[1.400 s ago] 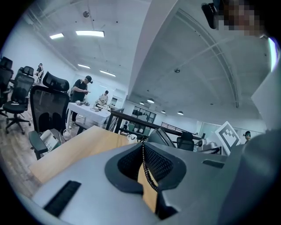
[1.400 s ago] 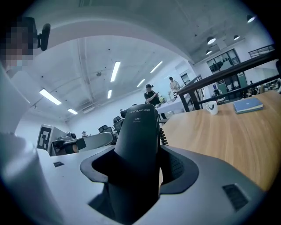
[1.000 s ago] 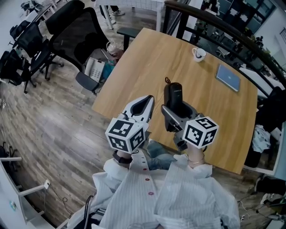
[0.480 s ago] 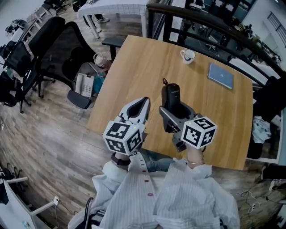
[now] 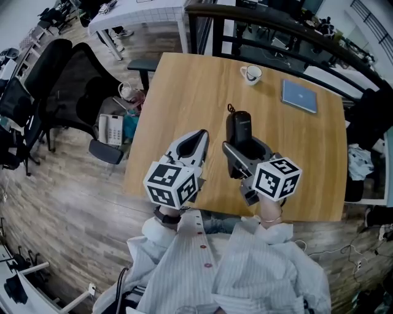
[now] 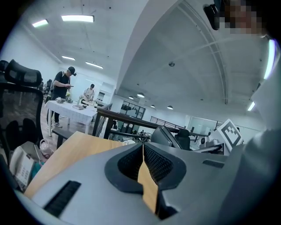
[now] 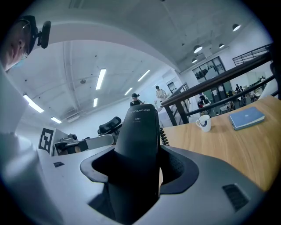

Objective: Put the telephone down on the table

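A black telephone handset [image 5: 238,132] stands gripped in my right gripper [image 5: 244,150], held above the wooden table [image 5: 184,98]; a short coiled cord shows at its far end. In the right gripper view the handset [image 7: 138,149] fills the space between the jaws, which are shut on it. My left gripper [image 5: 195,142] hovers beside it over the table's near edge, its jaws closed together with nothing between them [image 6: 143,165]. The white telephone base [image 5: 111,128] lies on a chair seat left of the table.
A white mug [image 5: 251,74] and a blue-grey book [image 5: 299,95] sit at the table's far side. Black office chairs [image 5: 67,80] stand to the left on the wood floor. A dark railing [image 5: 258,18] runs behind the table.
The view has shifted a little, with the table lying slightly lower and more to the left. Both grippers keep their poses, and the handset stays in the right one.
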Demonstrator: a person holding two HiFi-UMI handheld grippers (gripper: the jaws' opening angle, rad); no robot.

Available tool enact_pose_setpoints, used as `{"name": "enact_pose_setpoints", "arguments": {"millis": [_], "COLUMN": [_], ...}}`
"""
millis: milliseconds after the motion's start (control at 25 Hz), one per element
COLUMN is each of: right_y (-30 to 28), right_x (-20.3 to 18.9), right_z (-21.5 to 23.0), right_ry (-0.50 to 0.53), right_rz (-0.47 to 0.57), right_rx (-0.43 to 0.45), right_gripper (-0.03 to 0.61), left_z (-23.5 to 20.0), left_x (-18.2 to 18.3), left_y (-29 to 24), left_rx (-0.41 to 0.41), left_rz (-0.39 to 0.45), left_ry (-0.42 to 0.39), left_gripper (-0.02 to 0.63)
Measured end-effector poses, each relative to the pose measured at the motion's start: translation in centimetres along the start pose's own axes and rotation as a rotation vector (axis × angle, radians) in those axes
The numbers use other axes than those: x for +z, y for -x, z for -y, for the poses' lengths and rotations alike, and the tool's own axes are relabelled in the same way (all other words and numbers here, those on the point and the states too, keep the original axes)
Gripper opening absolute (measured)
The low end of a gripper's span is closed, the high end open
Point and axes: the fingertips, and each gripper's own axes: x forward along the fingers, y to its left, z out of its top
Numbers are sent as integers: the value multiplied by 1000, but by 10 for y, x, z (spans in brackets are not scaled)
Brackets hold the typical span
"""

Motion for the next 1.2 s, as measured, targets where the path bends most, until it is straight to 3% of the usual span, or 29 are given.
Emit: {"name": "enact_pose_setpoints", "arguments": {"millis": [600, 1200], "right_y": [-22, -66], "right_x": [-18, -70], "right_z": [23, 57], "right_ry": [-49, -107], "right_rz": [-25, -95], "right_rx": [-85, -132], "right_gripper": [318, 318], "left_z": [-21, -69], "left_x": [-25, -82], "left_y": [-25, -46], "left_rx": [-80, -71], "left_rz": [-91, -176], "left_ry": [3, 21], "left_gripper": [17, 17]}}
